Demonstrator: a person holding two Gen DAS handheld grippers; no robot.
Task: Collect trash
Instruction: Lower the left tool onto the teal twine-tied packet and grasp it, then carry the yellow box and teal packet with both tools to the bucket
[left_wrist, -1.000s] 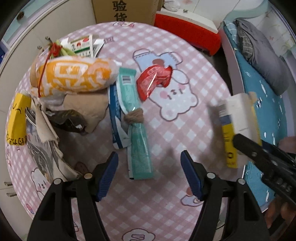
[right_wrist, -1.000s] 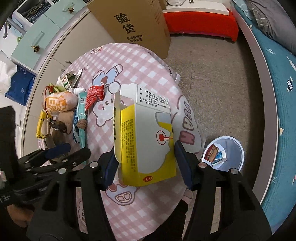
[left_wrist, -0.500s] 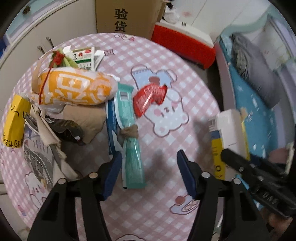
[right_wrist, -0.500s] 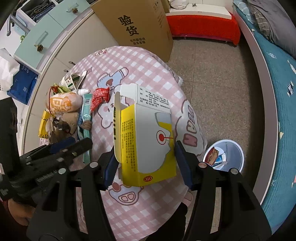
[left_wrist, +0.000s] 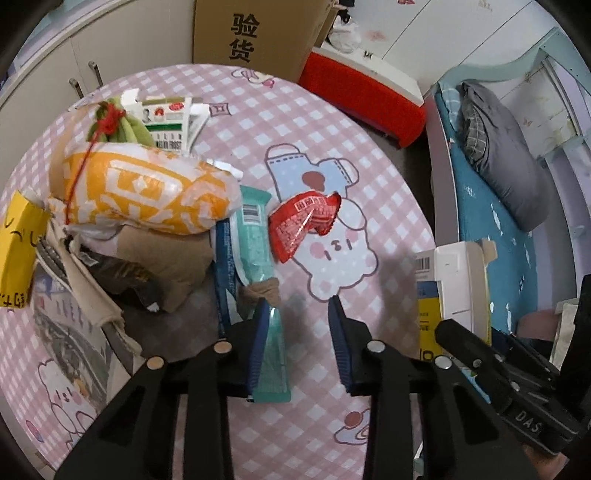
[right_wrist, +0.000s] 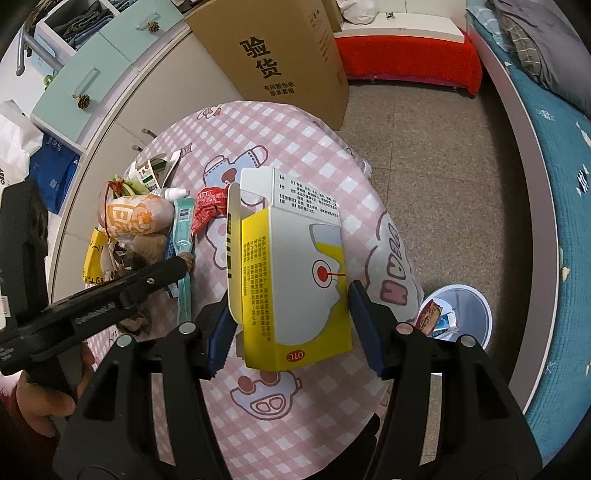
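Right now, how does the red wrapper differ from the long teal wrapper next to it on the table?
The red wrapper is short and crumpled; the teal wrapper is long, narrow and mostly flat. The red wrapper lies clear of the left gripper, while the teal wrapper's near end runs beside that gripper's open jaws. The teal wrapper shows a barcode; the red wrapper shows white print. Both are loose wrappers lying on the pink checked tablecloth.
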